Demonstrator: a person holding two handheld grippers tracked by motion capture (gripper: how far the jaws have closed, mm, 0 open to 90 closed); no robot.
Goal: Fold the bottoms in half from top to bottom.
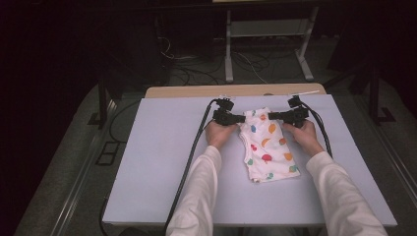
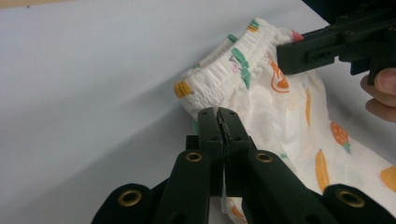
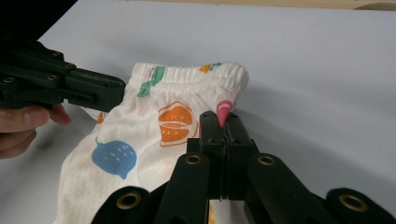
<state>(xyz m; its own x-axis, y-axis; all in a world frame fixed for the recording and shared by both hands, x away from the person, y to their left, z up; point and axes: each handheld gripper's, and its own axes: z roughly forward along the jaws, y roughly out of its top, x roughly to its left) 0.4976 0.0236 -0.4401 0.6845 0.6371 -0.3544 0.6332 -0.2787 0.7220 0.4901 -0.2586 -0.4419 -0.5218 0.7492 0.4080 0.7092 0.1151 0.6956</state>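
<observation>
A small white garment (image 1: 268, 147) printed with coloured fruit lies folded on the grey-white table (image 1: 162, 162), its elastic waistband at the far end. My left gripper (image 1: 240, 118) is shut on the waistband's left corner (image 2: 205, 95); the jaws pinch white cloth between them. My right gripper (image 1: 272, 116) is shut on the waistband's right corner (image 3: 233, 100). The two grippers face each other across the waistband. In the left gripper view the right gripper (image 2: 285, 58) reaches in from the upper right. In the right gripper view the left gripper (image 3: 119, 93) comes in from the left.
A wooden strip (image 1: 231, 90) runs along the table's far edge. Beyond it, the floor holds cables (image 1: 196, 69) and a white stand's legs (image 1: 228, 59). Black cables (image 1: 192, 152) trail from the grippers across the table toward the near edge.
</observation>
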